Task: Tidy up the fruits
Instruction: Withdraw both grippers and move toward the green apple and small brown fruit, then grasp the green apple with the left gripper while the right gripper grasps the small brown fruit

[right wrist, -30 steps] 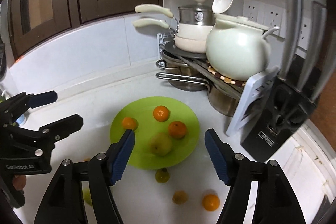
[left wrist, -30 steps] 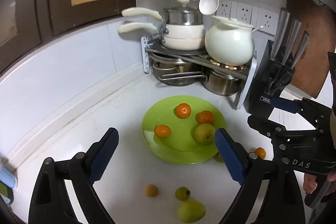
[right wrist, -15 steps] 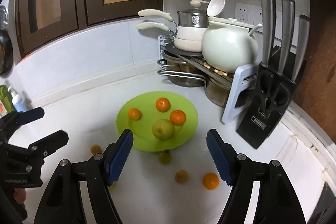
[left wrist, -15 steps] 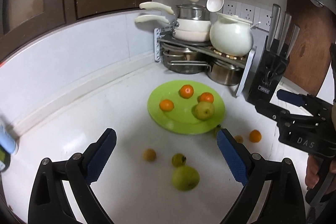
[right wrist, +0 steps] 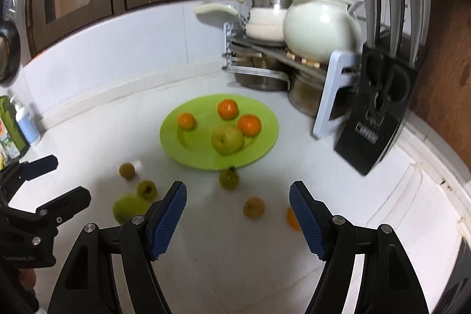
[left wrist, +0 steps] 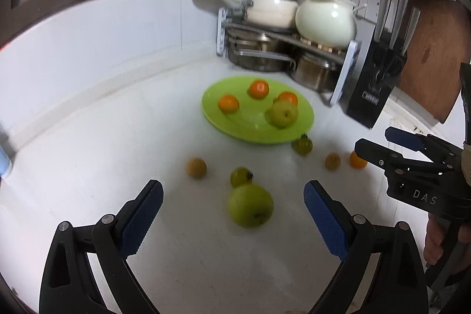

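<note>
A lime-green plate (right wrist: 176,143) on the white counter carries three oranges (right wrist: 249,124) and one green apple (right wrist: 227,139); a larger green apple (left wrist: 250,205), five small fruits lie loose beside it.

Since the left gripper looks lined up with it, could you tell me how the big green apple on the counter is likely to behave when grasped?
The big green apple looks round and smooth, so it may roll if nudged off-centre. It seems firm, so the open left gripper should clamp it without crushing. The small green fruit beside it might get bumped.

Left tongs (left wrist: 233,218) wide open, right tongs (right wrist: 238,215) wide open, both empty, side by side
</note>
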A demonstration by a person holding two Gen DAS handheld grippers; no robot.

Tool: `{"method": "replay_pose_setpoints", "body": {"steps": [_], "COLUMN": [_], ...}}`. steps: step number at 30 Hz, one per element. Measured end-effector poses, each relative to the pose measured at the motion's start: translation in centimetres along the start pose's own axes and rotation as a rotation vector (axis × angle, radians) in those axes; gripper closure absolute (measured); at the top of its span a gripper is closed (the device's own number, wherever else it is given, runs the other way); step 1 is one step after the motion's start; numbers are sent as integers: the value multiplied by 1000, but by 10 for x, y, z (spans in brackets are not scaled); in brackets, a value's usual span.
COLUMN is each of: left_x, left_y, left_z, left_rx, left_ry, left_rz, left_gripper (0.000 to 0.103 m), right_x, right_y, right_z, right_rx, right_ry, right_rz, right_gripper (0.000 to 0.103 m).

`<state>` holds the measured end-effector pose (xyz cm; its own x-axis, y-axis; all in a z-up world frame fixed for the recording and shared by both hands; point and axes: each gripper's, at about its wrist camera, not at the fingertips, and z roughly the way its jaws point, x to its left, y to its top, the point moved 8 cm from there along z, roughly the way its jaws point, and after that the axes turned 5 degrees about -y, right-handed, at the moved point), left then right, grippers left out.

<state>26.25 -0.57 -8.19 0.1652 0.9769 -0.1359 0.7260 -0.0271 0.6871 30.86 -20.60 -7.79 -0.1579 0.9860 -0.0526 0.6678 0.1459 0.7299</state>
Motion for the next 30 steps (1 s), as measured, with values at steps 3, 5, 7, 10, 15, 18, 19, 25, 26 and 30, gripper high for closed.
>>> {"method": "replay_pose_setpoints", "body": {"steps": [3,5,7,10,15,18,19,25,26,30], "left_x": [-1,-2,-2,-2,-3,-2,-2,-6,-7,-8], "left_y": [-8,-12,-16,-23,-26,-28,-28,-30,-30,-31], "left_z": [10,17,22,32,47,55,57,68,70,73], "left_rx": [31,52,64,87,115,126,128,146,151,154], "left_ry": [5,4,6,-4,-2,13,15,14,16,18], "left_rz": [-3,-8,-10,-26,-53,-60,-65,-63,-60,-57], "left_gripper": [6,6,6,7,10,14,16,23,24,30], "right_x": [-1,-2,-3,-5,-7,-10,-11,-13,-13,-15], "right_y": [-9,-13,-18,-22,-29,-30,-30,-31,-31,-30], "right_z": [11,17,24,32,48,56,60,75,77,85], "right_rx": [30,50,66,84,110,123,129,146,147,158], "right_ry": [3,10,12,16,25,31,35,61,63,69], "right_rz": [-9,-9,-10,-9,-10,-5,-1,-10,-11,-10], "right_gripper": [30,30,30,30,31,31,33,45,47,51]}}
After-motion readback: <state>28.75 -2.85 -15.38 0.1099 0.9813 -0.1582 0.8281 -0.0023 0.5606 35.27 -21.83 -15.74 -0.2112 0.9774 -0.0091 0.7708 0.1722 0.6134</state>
